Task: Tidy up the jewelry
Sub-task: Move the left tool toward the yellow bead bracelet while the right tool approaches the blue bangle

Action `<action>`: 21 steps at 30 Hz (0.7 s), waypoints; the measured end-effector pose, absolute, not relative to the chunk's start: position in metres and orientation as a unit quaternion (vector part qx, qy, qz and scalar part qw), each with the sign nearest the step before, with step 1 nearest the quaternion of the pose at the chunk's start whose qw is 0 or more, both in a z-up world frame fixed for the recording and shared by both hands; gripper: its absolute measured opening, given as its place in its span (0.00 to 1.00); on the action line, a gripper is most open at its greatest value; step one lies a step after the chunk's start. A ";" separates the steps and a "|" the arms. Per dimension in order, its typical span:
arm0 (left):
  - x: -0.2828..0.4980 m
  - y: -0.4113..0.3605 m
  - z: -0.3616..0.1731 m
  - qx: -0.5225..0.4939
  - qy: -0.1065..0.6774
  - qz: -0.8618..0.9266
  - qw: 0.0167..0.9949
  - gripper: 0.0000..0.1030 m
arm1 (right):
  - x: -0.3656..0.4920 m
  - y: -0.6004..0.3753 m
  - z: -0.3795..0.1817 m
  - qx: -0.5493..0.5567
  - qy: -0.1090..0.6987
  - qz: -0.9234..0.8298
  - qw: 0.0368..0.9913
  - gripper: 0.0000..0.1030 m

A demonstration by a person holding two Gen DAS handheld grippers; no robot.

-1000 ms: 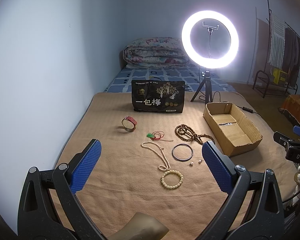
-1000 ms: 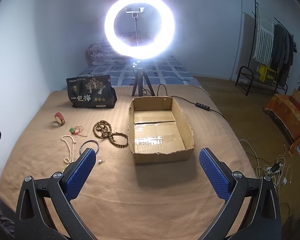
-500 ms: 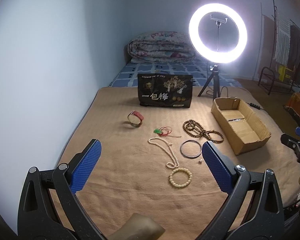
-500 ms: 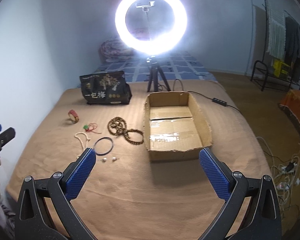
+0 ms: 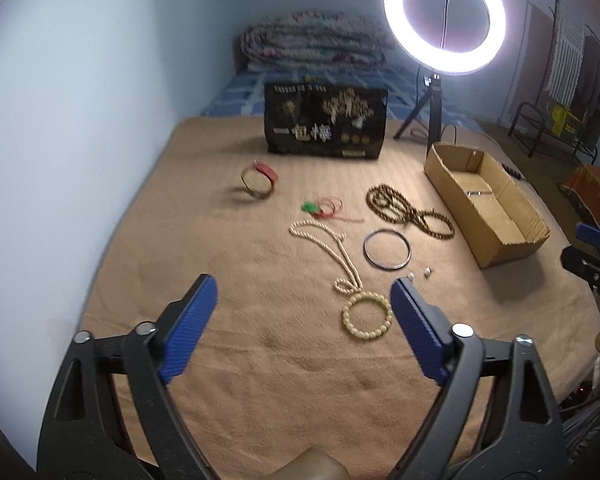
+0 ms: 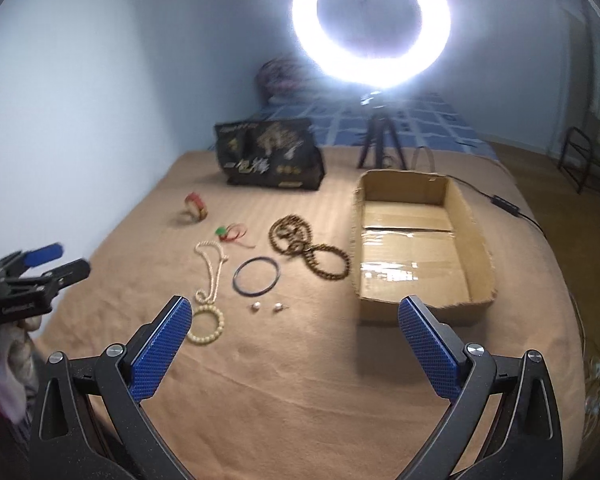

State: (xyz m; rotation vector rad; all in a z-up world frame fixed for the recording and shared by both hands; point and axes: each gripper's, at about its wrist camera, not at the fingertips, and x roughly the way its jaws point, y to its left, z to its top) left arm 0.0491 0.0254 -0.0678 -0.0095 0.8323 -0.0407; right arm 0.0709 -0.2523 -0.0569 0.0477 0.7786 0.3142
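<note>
- your left gripper (image 5: 304, 304) hangs over the near part of the blanket (image 5: 260, 360) with its fingers spread wide and nothing between them; the right gripper (image 6: 294, 324) is just as released and empty.
- all the jewelry lies loose on the blanket, left of the box (image 6: 412, 240), and the box looks bare inside, so judge the sorting as not yet begun.
- nearest you is the cream bracelet (image 5: 367, 316), just inside your left gripper's right finger; start there, it looks the easiest reach.
- the pearl necklace (image 5: 324, 240) touches or nearly touches that bracelet at its near loop. close on the bracelet's near rim, away from the necklace, or you may drag both.
- come down steeply so one finger goes inside the ring and one outside; beads may roll off a flat pinch.
- the soft blanket will give, so press lightly and avoid catching the fabric.
- the two studs (image 6: 266, 307) lie near the dark bangle (image 6: 256, 277); they are tiny, so leave them for a careful pinch later.
- the brown beads (image 6: 300, 246) sit closest to the box, suiting your right gripper.
- the red band (image 5: 260, 178) and green charm (image 5: 320, 206) lie farther off.
</note>
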 end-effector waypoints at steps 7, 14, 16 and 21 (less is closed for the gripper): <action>0.059 0.010 -0.089 0.007 0.439 -0.049 0.897 0.70 | 0.099 -0.227 -0.075 0.002 0.414 0.186 0.891 0.88; 0.068 0.009 -0.118 -0.045 0.478 -0.060 0.875 0.54 | 0.131 -0.202 -0.104 -0.011 0.458 0.219 0.862 0.72; 0.073 0.008 -0.126 -0.060 0.484 -0.060 0.871 0.50 | 0.139 -0.193 -0.111 -0.022 0.461 0.223 0.859 0.70; 0.084 0.001 -0.145 -0.077 0.493 -0.058 0.864 0.50 | 0.164 -0.171 -0.135 -0.034 0.479 0.236 0.845 0.59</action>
